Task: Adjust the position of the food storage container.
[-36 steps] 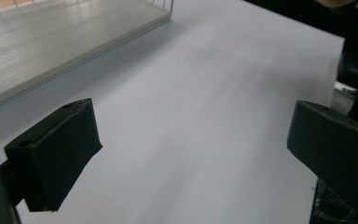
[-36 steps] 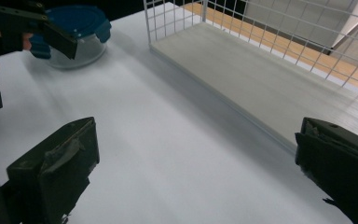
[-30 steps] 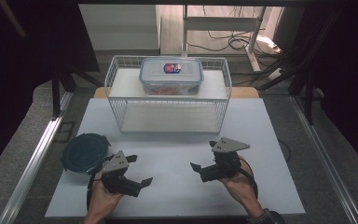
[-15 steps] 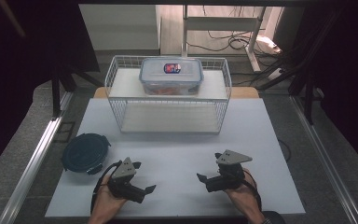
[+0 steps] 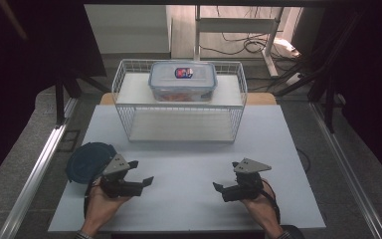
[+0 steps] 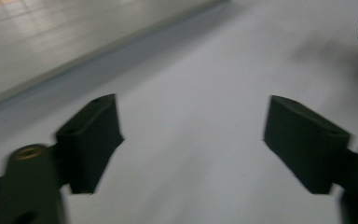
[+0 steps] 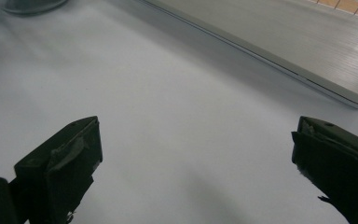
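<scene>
A: Largest first. White table (image 5: 189,189), front half bare; its front edge runs at 6 o'clock just below both hands, its left edge beside a metal rail (image 5: 35,174). Open surface lies between the two grippers and forward to the wire basket (image 5: 179,107) at 12 o'clock.

B: Basket contents?

A: A clear lidded container (image 5: 182,79) sits on its upper shelf, well apart from both grippers. Dark floor and stands lie either side of the table, cables behind.

B: Nearest item to a gripper?

A: The dark blue round lid (image 5: 87,160), flat on the table at 9 o'clock, just beside the left gripper (image 5: 142,174); whether they touch, cannot tell.

B: Jaws?

A: Left gripper: jaws have just been closing, yet stand apart with nothing between them. Right gripper (image 5: 221,191) at 4 o'clock: jaws released, wide, empty.

B: Differences by view?

A: The left gripper view is blurred; bare table shows between its pads (image 6: 91,140). The right gripper view gives the basket's base board (image 7: 279,42) at 1 o'clock, and worn facing on one pad (image 7: 67,154).
</scene>
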A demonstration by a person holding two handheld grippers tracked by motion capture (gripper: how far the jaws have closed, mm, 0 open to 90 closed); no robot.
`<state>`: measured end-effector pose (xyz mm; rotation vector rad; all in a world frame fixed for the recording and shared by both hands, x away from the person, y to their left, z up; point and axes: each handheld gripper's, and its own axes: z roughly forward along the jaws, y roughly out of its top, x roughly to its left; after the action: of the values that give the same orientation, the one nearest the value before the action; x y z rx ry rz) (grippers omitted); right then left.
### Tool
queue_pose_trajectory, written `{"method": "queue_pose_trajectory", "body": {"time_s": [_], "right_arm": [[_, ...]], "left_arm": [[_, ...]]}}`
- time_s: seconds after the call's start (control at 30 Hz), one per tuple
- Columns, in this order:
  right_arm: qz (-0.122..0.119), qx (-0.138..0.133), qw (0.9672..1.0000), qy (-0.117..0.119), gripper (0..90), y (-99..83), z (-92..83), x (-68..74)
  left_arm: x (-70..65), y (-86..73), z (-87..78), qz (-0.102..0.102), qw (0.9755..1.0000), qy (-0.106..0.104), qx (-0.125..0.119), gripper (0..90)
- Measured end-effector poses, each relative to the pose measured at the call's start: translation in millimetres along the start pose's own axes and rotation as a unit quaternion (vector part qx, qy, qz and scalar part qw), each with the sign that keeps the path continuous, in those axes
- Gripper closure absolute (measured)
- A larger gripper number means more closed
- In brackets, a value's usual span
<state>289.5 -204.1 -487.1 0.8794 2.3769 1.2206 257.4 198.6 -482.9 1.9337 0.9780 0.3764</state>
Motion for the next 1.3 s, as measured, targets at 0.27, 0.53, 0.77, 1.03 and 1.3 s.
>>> {"method": "queue_pose_trajectory", "body": {"time_s": [0.27,0.53,0.77,1.03,1.3], "right_arm": [[-0.002,0.008,1.0000,0.001,2.1,-2.0,4.3,-0.6],[-0.008,0.018,0.9998,0.003,2.7,-3.3,8.8,-0.2],[-0.006,0.022,0.9997,0.006,3.4,-4.0,10.9,-1.3],[-0.009,0.028,0.9996,0.005,3.7,-4.3,12.2,-0.8],[-0.012,0.032,0.9994,0.004,3.9,-4.2,14.0,-0.4]], "left_arm": [[49.0,-0.9,-31.0,-0.045,0.9968,0.063,-0.016,55.0],[102.8,-21.0,-61.9,-0.105,0.9854,0.130,-0.032,89.9],[140.4,-50.7,-87.5,-0.158,0.9647,0.207,-0.040,90.0],[162.0,-73.9,-86.4,-0.195,0.9539,0.228,-0.014,90.0],[157.4,-71.2,-81.9,-0.206,0.9504,0.233,-0.011,90.0]]}}
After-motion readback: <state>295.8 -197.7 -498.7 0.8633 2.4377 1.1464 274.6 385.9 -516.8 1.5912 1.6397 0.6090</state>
